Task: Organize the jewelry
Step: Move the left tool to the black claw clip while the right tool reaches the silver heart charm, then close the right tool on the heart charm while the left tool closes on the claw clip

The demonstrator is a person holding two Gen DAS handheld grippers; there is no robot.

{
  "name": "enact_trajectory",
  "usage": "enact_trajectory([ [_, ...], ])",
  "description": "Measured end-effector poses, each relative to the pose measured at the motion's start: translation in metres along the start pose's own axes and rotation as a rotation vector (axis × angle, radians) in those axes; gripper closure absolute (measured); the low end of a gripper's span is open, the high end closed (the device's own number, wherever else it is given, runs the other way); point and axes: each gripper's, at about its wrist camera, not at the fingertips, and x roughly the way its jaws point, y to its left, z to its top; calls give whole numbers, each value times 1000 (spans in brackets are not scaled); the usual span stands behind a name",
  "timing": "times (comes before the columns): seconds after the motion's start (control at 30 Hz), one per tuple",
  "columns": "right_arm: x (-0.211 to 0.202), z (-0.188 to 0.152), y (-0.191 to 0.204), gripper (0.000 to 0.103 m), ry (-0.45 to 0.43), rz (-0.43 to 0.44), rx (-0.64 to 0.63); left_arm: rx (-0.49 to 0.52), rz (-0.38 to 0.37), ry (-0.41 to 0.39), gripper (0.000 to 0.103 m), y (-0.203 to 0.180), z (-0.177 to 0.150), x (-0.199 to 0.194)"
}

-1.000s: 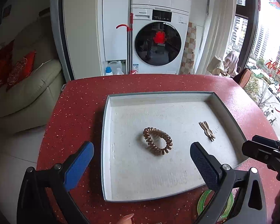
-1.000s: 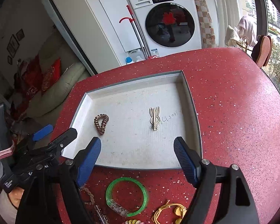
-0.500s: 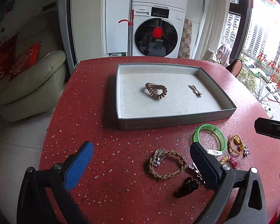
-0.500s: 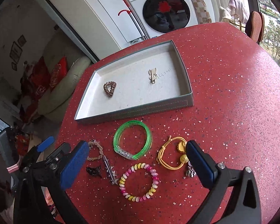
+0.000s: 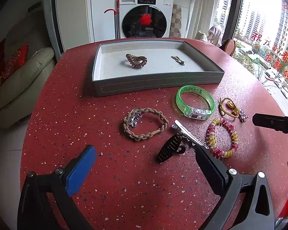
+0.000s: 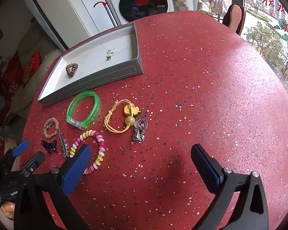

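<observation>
A grey tray (image 5: 155, 84) (image 6: 98, 78) holds a brown spiral hair tie (image 5: 136, 61) (image 6: 71, 69) and a small bow clip (image 5: 178, 60) (image 6: 109, 54). In front of it on the red table lie a green bangle (image 5: 195, 102) (image 6: 84, 109), a braided brown bracelet (image 5: 145, 123) (image 6: 51, 127), a silver clip (image 5: 190, 135), a black claw clip (image 5: 170, 148) (image 6: 50, 146), a pink-yellow bead bracelet (image 5: 221, 137) (image 6: 90, 149), a yellow cord bracelet (image 5: 228, 107) (image 6: 121, 119) and a silver charm (image 6: 140, 129). My left gripper (image 5: 144, 159) is open, low over the table before the black clip. My right gripper (image 6: 141, 158) is open, before the silver charm.
The round red table (image 6: 201, 76) drops off at left and right. A washing machine (image 5: 145, 15) stands behind the table, a sofa (image 5: 15, 76) to the left and a chair back (image 6: 234, 17) at the far right edge.
Both grippers have pulled back from above the tray toward the near side of the table and lowered. The loose jewelry in front of the tray has come into view. Both stay open.
</observation>
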Motion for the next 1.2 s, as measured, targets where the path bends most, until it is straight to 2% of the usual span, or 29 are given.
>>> enact_trajectory([
  [0.23,7,0,1,0,-5,-31,-14,-6,4,-4,0,-4,2,1],
  [0.43,14,0,6,5,-6,-58,-32,10,2,9,0,-10,3,9],
  [0.47,15,0,7,8,-6,-63,-35,13,1,8,0,-12,3,10],
  [0.5,17,0,8,15,-6,-68,-40,17,1,7,1,-14,3,11],
  [0.53,19,0,9,18,-2,-70,-43,23,0,11,6,-15,4,12],
  [0.63,22,1,14,24,-14,-94,-72,31,-4,23,11,-20,3,17],
  [0.7,23,1,18,30,-21,-106,-95,41,-9,33,21,-23,2,19],
  [0.77,24,1,22,37,-28,-125,-117,43,-8,34,21,-25,1,21],
  [0.87,23,-1,25,48,-35,-146,-141,42,-17,43,36,-26,0,23],
  [0.93,23,-1,25,56,-38,-147,-150,37,-19,44,38,-26,-1,24],
  [1.0,22,-1,26,65,-42,-152,-156,41,-13,42,47,-26,-1,24],
  [1.03,22,-2,25,67,-44,-154,-158,40,-13,41,48,-25,-1,24],
  [1.1,21,-2,24,82,-48,-153,-162,34,-19,39,51,-24,0,23],
  [1.2,20,-2,22,86,-48,-135,-152,17,-36,38,51,-21,0,22],
])
